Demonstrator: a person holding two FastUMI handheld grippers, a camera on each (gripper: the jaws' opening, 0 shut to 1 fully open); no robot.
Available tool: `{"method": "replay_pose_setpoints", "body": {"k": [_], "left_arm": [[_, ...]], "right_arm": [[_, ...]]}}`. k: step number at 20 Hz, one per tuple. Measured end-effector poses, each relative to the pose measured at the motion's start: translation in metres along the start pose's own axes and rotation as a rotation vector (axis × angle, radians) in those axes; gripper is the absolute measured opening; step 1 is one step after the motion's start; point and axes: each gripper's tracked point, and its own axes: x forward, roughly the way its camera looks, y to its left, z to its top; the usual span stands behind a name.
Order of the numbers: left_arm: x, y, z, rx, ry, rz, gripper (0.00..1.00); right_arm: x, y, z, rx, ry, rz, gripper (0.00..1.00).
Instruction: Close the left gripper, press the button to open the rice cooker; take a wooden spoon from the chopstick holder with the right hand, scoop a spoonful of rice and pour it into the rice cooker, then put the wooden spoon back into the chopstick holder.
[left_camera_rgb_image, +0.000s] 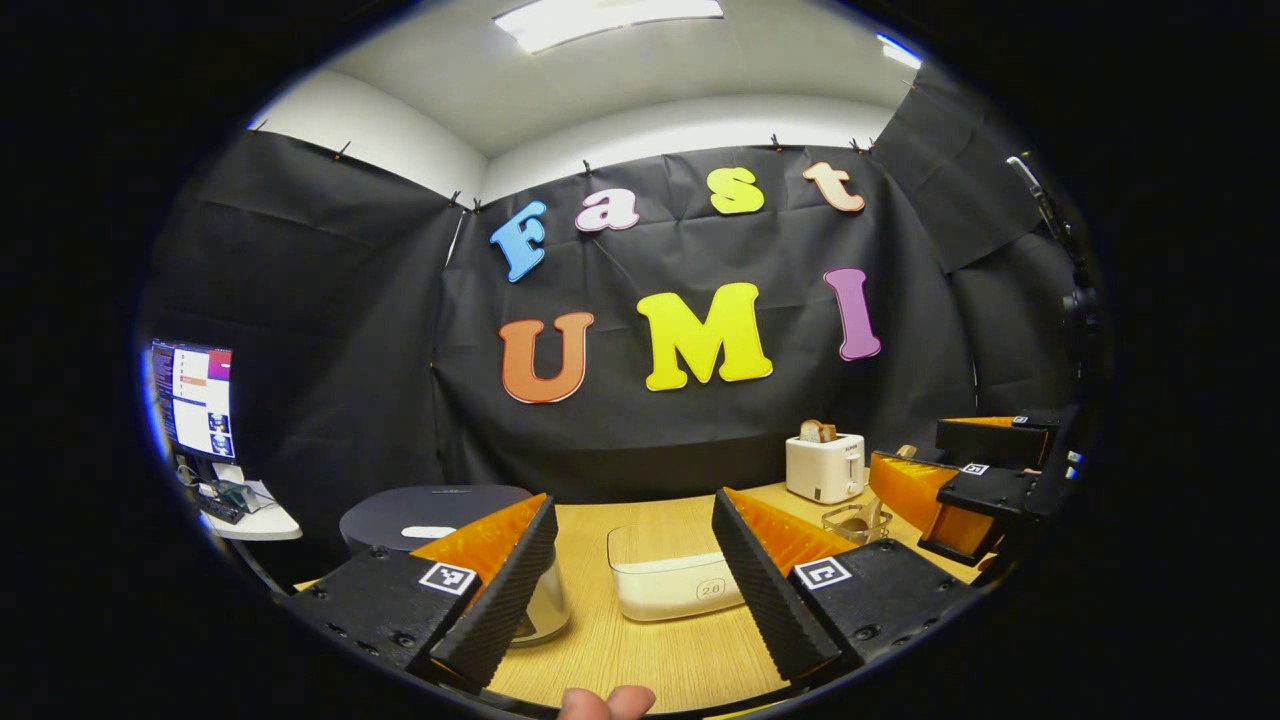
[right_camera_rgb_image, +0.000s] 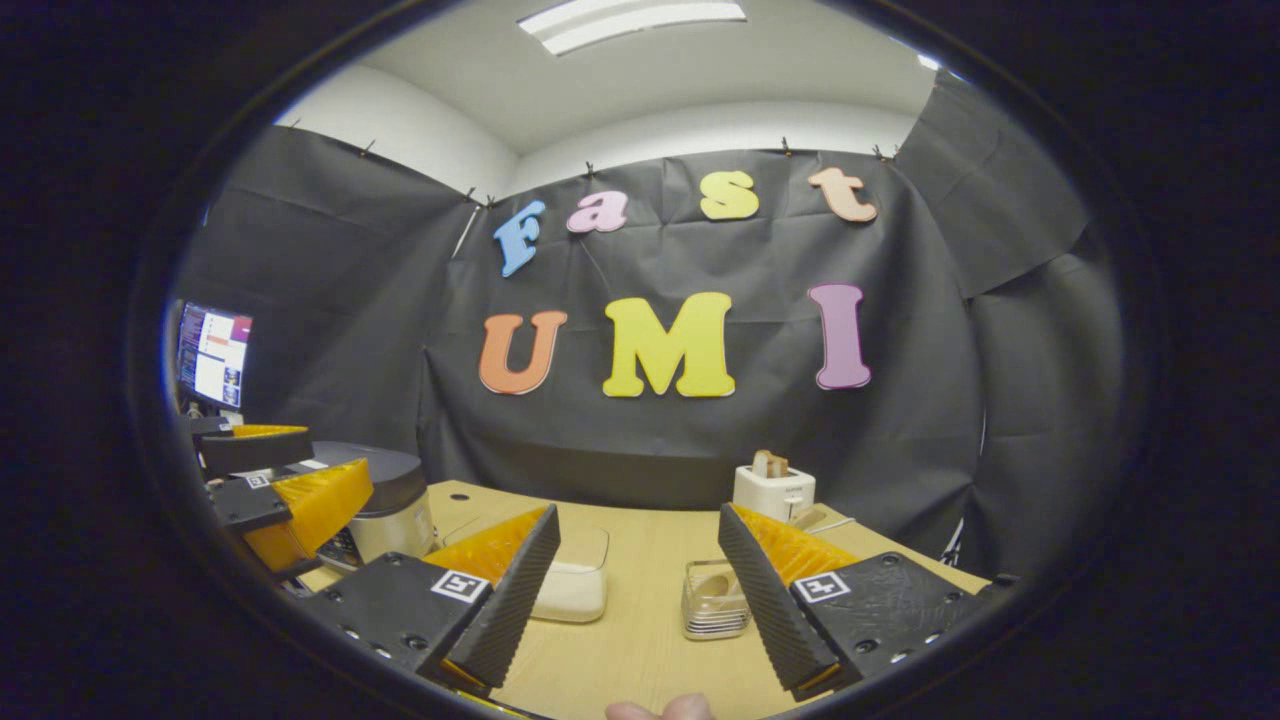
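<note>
The rice cooker (left_camera_rgb_image: 430, 515) stands at the left with its dark lid down; it also appears in the right gripper view (right_camera_rgb_image: 385, 500). A clear box of white rice (left_camera_rgb_image: 675, 585) (right_camera_rgb_image: 575, 585) sits mid-table. Right of it, the clear chopstick holder (left_camera_rgb_image: 850, 520) (right_camera_rgb_image: 715, 600) has a wooden spoon (right_camera_rgb_image: 712, 588) in it. My left gripper (left_camera_rgb_image: 633, 505) hovers open over the table, between the cooker and the rice box. My right gripper (right_camera_rgb_image: 638, 515) is open too, with the holder just behind its right finger. Each gripper shows at the edge of the other's view (left_camera_rgb_image: 905, 442) (right_camera_rgb_image: 338, 448).
A white toaster (left_camera_rgb_image: 825, 465) (right_camera_rgb_image: 775, 490) with bread in it stands at the back right of the wooden table (left_camera_rgb_image: 640, 660). A lit monitor (left_camera_rgb_image: 195, 398) sits on a small side desk at the far left. A thumb tip (left_camera_rgb_image: 605, 703) shows at the bottom edge.
</note>
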Motion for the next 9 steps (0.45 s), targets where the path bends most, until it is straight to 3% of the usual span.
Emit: {"method": "replay_pose_setpoints", "body": {"k": [9], "left_arm": [[-0.0015, 0.0005, 0.0019, 0.005, -0.004, 0.005, 0.99]], "right_arm": [[-0.0025, -0.0011, 0.0031, -0.008, -0.007, -0.003, 0.95]]}}
